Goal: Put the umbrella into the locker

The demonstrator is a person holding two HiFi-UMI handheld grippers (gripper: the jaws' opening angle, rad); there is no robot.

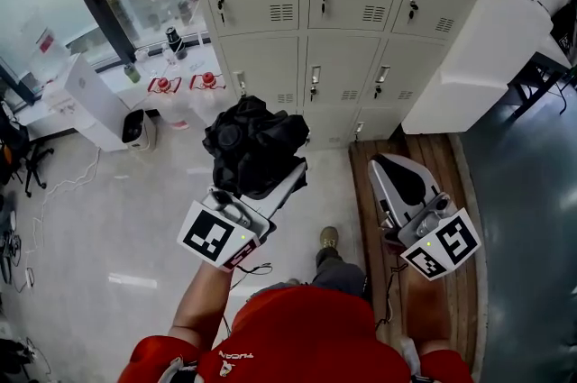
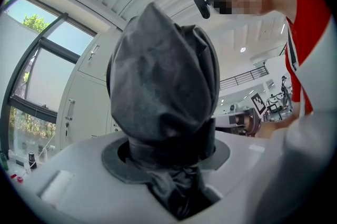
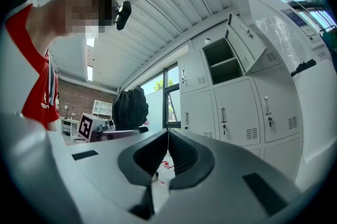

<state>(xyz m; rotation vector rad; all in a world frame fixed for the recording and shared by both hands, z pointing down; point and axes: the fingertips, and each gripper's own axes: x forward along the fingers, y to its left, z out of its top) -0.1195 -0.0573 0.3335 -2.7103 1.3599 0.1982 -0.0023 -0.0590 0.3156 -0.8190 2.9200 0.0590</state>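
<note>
A folded black umbrella [image 1: 255, 145] is held in the left claw [image 1: 270, 185], out in front of the person and above the floor [image 1: 117, 219]. It is short of the bank of lockers [image 1: 361, 7] at the far side. In the left gripper view the jaws are seen standing partly apart and pressed on the narrow, gathered part of the umbrella, while the loose dark bundle of cloth bulges beyond their tips. The right claw [image 1: 389, 165] is carried to the right of it with its jaws fully together and nothing between them.

In the right gripper view one locker [image 3: 221, 62] in the upper row is seen with its door [image 3: 247, 41] swung open. This is judged to be where the umbrella is meant to go.

The umbrella is judged to be light, with soft, slick cloth wrapped loosely over a stiff core of ribs and shaft. A hold on the puffed cloth alone would likely give and slide. The firm middle, where the cloth is drawn tight as in the present hold, is the better place to be gripped. The unfastened folds may catch on the locker's edge, so the bulky end is best led in first.
</note>
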